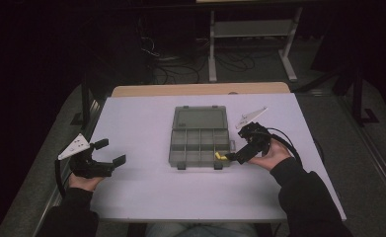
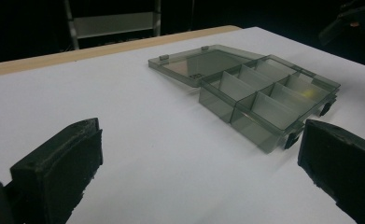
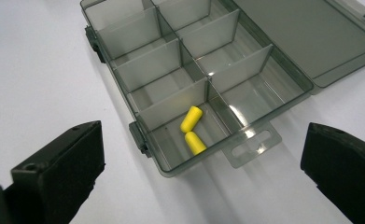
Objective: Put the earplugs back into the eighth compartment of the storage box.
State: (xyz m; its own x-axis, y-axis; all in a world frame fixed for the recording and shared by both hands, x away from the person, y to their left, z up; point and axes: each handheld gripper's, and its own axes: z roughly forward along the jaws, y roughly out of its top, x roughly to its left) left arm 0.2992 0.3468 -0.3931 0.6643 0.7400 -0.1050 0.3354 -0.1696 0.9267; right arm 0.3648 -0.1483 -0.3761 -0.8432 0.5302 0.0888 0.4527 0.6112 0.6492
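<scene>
Clearly your right hand-held gripper (image 3: 203,175) stands wide and empty over the 2 yellow foam earplugs (image 3: 192,130) in the organizer box's (image 3: 283,100) near corner compartment; they're light and squashy, so pinch 1 gently mid-body.

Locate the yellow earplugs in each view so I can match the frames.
High view: yellow earplugs in the organiser box's near right corner compartment, beside the right claw.
Left gripper view: faint yellow patch behind the far dividers.
Right gripper view: two plugs in the nearest corner compartment.
Shared landmark: the box's open lid.
</scene>
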